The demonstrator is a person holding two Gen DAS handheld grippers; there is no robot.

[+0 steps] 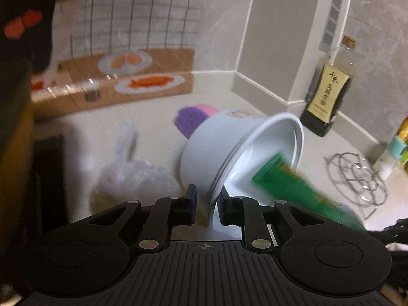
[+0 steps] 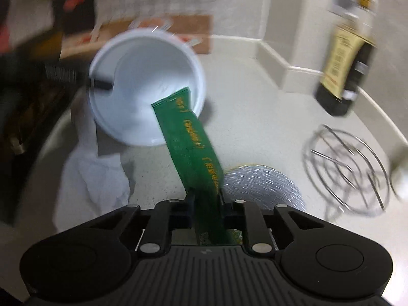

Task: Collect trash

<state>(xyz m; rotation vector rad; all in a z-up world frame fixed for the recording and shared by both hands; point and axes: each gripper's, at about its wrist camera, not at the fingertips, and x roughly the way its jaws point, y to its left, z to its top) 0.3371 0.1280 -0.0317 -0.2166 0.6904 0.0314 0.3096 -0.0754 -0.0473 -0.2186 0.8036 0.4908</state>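
Feeding green wrapper [image 2: 190, 142] tip-first into tilted white cup [image 2: 142, 86] above the surface [image 2: 255, 102]; right tongs [image 2: 206, 204] clamp wrapper's tail; left tongs [image 1: 207, 204] pinch cup's rim; next, judged: release wrapper once fully inside.

The white cup [image 2: 142, 86] is smooth glossy plastic; the green sachet [image 2: 193, 148] shiny foil; the wire trivet [image 2: 349, 168] bright metal.
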